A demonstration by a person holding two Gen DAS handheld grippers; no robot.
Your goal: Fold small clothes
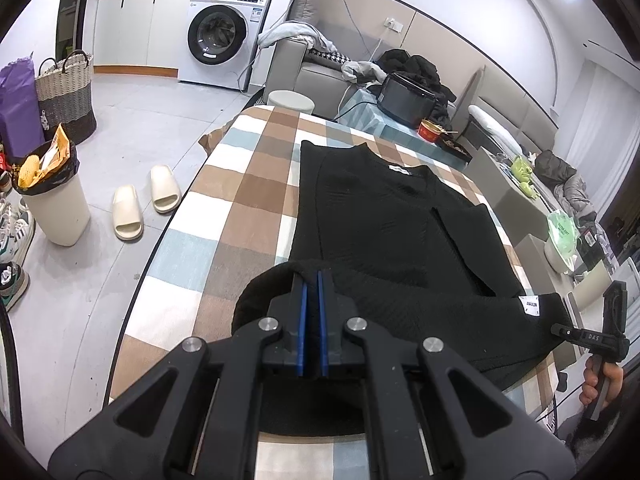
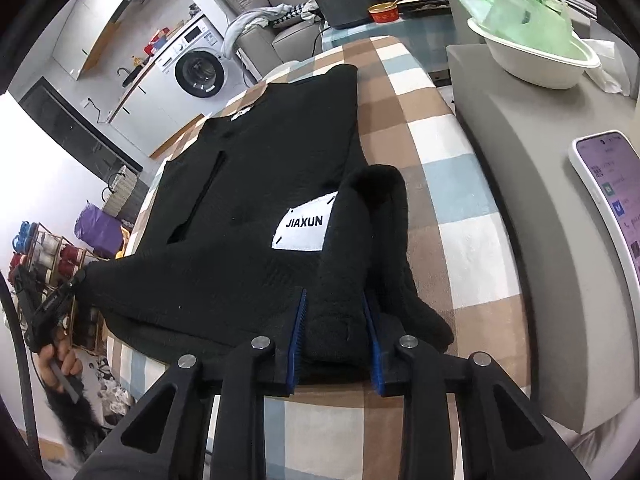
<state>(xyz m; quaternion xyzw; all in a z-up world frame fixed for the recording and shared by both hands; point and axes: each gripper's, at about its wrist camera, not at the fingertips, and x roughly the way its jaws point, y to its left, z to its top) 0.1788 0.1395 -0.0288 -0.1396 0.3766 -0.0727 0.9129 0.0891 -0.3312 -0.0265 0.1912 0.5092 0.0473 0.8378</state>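
A black knit garment [image 1: 384, 216] with a white JIAXUN label [image 2: 300, 228] lies flat on the checked tablecloth [image 1: 248, 200]. Its near hem is lifted at both corners. My left gripper [image 1: 312, 280] is shut on a bunched fold at the near left corner; in the right wrist view it [image 2: 76, 280] pinches that corner, held by a hand. My right gripper [image 2: 336, 308] stands low over the near right corner. Its blue pads [image 2: 298, 320] are apart with a thick roll of black fabric lying between them, and I see no clear squeeze. In the left wrist view its tip [image 1: 558, 328] is at the garment's right corner.
A grey cabinet [image 2: 520, 152] to the right of the table carries a phone [image 2: 608, 208] and a white bowl with a green bag [image 2: 532, 64]. Left of the table, on the floor, are slippers [image 1: 144, 204], a bin [image 1: 56, 208] and a woven basket [image 1: 68, 92]. A washing machine [image 1: 224, 40] stands behind.
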